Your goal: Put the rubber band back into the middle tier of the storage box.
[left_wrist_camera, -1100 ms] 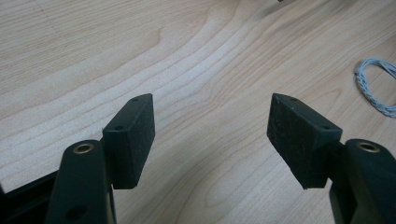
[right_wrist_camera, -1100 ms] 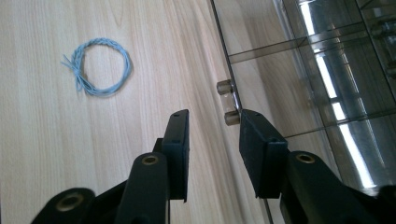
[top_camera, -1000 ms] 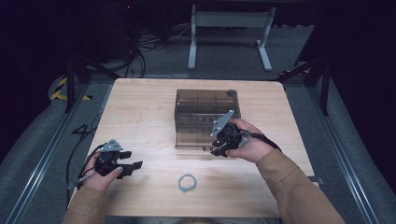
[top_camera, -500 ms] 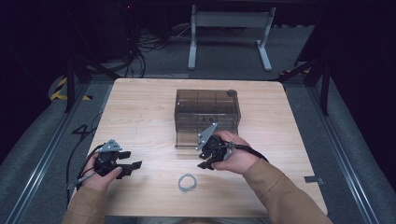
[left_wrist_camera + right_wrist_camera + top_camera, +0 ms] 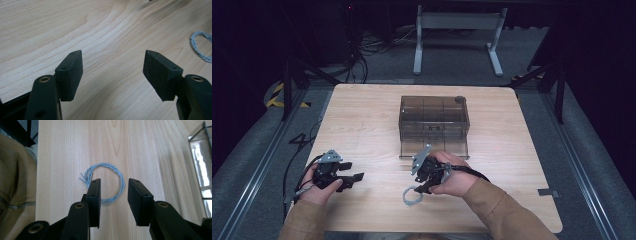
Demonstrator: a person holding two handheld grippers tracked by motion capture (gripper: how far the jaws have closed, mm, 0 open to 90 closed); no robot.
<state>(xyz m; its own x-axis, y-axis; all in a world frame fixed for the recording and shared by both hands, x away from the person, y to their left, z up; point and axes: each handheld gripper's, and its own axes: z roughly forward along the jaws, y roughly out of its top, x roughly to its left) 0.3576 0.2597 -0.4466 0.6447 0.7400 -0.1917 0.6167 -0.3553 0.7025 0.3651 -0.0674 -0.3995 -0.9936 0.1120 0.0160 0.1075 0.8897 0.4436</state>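
- The step in hand is judged to be the approach to a pick-up: the right tool (image 5: 113,192) is held low over a light blue twisted cord ring (image 5: 106,183), jaws pointing down at it.
- The right tool's jaws stand at a middling gap and have just been closing a little; one pad lies over the ring's near-left arc, the other just outside its right arc, and nothing is clamped yet.
- The ring lies flat on the table (image 5: 362,115), near its front edge, in front of the smoky clear plastic box (image 5: 434,125) and apart from it; in the high view it is seen at the right tool's tip (image 5: 413,196).
- The next move is judged to call for a short descent until one strand sits between the pads, then a firm closing, since the cord is thin and limp.
- The ring is braided from fine strands, with a frayed loose end at its left; the table is pale, smooth wood grain.
- The left tool (image 5: 113,72) is held wide and empty, resting just above bare wood well to the left.
- The box is rectangular, with inner dividers faintly visible.
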